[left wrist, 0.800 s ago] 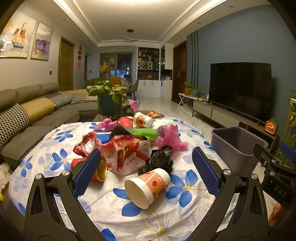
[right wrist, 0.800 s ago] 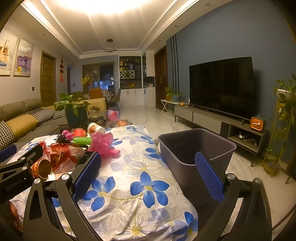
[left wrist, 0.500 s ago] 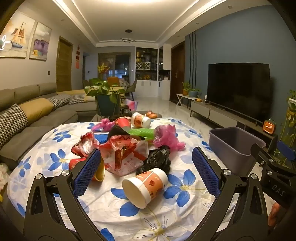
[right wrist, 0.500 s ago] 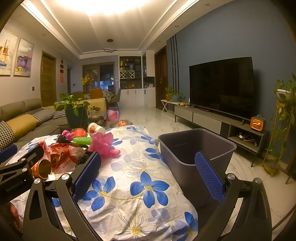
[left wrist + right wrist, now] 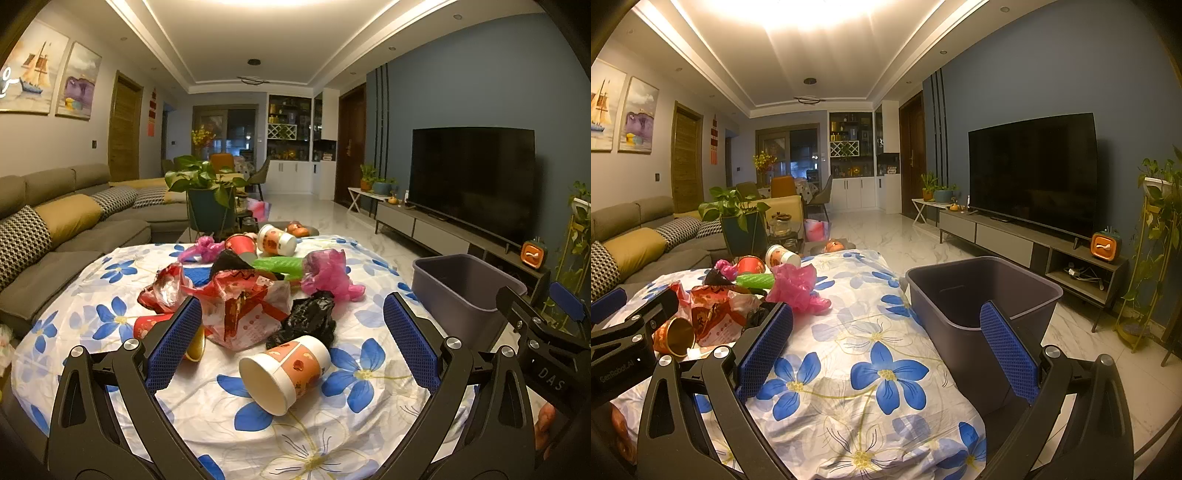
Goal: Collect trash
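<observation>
A heap of trash lies on the flower-print cloth [image 5: 110, 291]: a tipped white-and-orange paper cup [image 5: 284, 371], a crumpled black bag [image 5: 310, 321], a red-and-white wrapper [image 5: 243, 310], a pink bag [image 5: 328, 275], a green bag [image 5: 277, 264], a red cup [image 5: 159, 326] and a far cup [image 5: 277, 240]. My left gripper [image 5: 293, 332] hangs open just short of the tipped cup, holding nothing. My right gripper [image 5: 886, 336] is open over the cloth, its right finger in front of the grey bin [image 5: 982, 295]. The pink bag [image 5: 798, 284] and a gold-lined cup [image 5: 674, 336] show at its left.
The grey bin [image 5: 465, 288] stands off the table's right edge. A sofa [image 5: 66, 229] runs along the left, a potted plant [image 5: 207, 195] stands behind the table, a TV [image 5: 1034, 173] on a low console fills the right wall. White marble floor [image 5: 897, 236] stretches beyond.
The left wrist view has drifted slightly, so the trash heap sits a little further left and lower in the frame. The right gripper has not moved. Both stay open.
</observation>
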Demonstrator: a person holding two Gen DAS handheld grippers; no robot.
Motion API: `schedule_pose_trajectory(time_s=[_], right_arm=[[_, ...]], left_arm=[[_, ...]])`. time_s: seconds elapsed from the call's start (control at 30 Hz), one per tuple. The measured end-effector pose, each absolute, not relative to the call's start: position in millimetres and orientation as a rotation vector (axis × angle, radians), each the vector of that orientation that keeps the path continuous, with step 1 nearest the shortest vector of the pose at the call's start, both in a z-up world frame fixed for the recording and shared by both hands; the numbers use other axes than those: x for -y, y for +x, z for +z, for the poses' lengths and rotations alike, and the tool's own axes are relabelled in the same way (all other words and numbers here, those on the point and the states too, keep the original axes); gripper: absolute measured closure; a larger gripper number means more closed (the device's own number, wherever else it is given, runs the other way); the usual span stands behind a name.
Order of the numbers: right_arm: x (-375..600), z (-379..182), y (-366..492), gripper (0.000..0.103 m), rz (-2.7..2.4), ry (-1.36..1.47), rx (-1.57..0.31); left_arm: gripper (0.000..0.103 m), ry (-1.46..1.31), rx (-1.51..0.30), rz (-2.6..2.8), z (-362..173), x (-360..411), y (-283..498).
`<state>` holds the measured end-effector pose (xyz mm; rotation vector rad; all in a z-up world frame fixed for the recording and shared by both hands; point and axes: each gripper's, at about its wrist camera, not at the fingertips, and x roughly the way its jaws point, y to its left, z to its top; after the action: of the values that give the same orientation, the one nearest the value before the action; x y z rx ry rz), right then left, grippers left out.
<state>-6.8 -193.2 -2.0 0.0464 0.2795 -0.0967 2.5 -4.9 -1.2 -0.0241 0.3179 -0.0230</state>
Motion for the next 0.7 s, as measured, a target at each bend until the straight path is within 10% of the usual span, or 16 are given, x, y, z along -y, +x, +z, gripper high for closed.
schedule_pose_trajectory(time_s=[0.7], right_arm=[[193.4, -0.4, -5.9, 0.005, -0.094, 0.048, -0.277]], left_arm=[[0.006, -0.025, -0.32, -0.026, -1.8, 6.1, 2.5]])
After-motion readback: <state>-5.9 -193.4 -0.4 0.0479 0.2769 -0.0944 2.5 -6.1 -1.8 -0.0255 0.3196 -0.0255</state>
